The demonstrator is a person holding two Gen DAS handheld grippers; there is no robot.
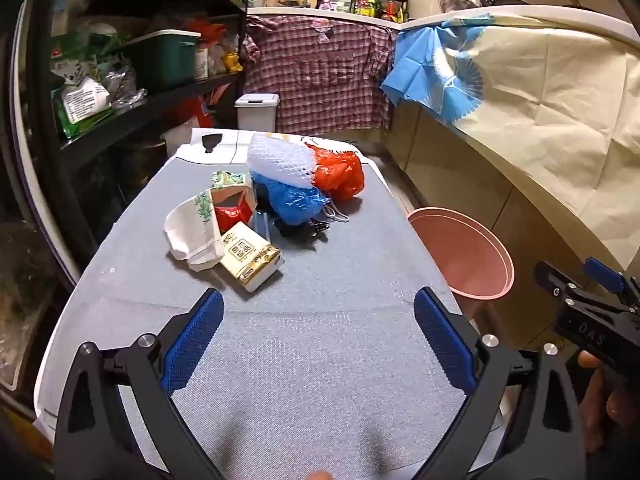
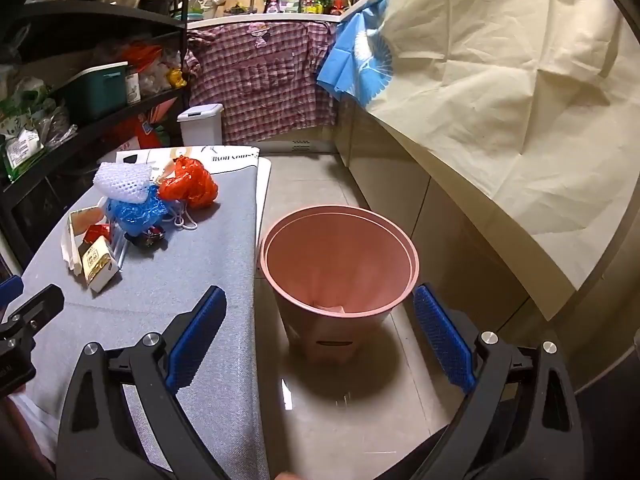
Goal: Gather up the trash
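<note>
The trash lies heaped mid-surface, at twelve o'clock from the left hand-held gripper — wide, empty, angled down to reach it. The bin stands on the floor just beside the surface's edge — probably for short drops — under the right hand-held gripper, also wide and empty.

A black item lies mostly buried under the blue plastic bag in the trash pile, too hidden to identify, and the print on the yellow carton is too small to read. In the left wrist view the right gripper is cut off by the right edge. The bottom of the pink bin holds a small pale scrap, half hidden behind the near rim.
</note>
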